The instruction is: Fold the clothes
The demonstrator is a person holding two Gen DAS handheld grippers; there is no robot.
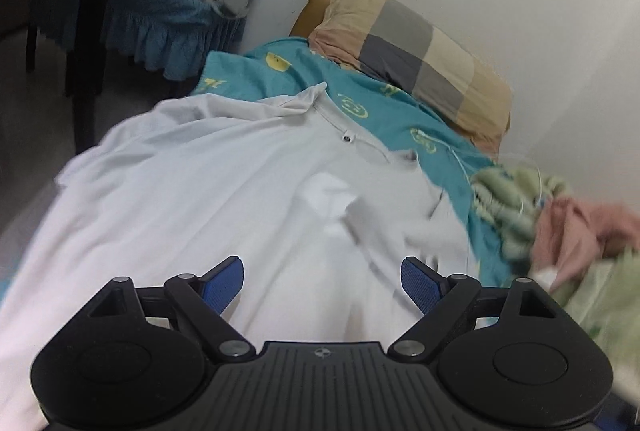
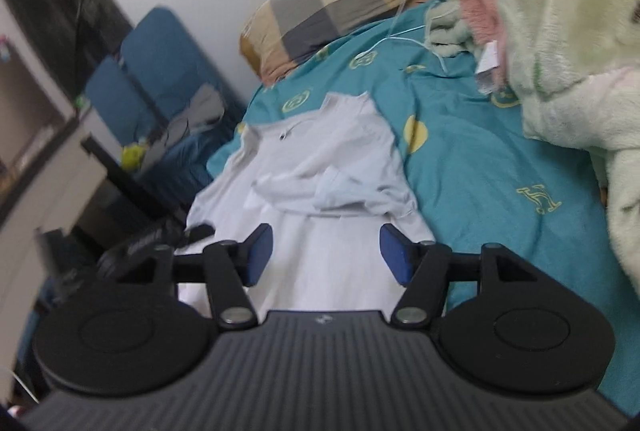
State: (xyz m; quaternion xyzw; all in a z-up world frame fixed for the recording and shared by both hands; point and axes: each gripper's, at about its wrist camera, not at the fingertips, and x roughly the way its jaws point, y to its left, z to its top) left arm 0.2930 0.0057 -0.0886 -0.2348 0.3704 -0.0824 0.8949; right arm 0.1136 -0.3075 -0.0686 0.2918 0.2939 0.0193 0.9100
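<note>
A white collared shirt (image 1: 224,183) lies spread on the teal bed sheet (image 1: 384,103), collar toward the pillow. In the right wrist view the shirt (image 2: 320,167) has its right sleeve side folded over the chest. My left gripper (image 1: 322,285) is open and empty, just above the shirt's lower body. My right gripper (image 2: 326,253) is open and empty, over the shirt's lower part. The left gripper's body (image 2: 152,243) shows dark and blurred at the shirt's left edge in the right wrist view.
A checked pillow (image 1: 416,59) lies at the head of the bed against the white wall. A pale green and pink fleece pile (image 2: 560,43) sits on the bed's right side, with a thin white cable (image 2: 404,31). A blue covered chair (image 1: 160,15) stands left of the bed.
</note>
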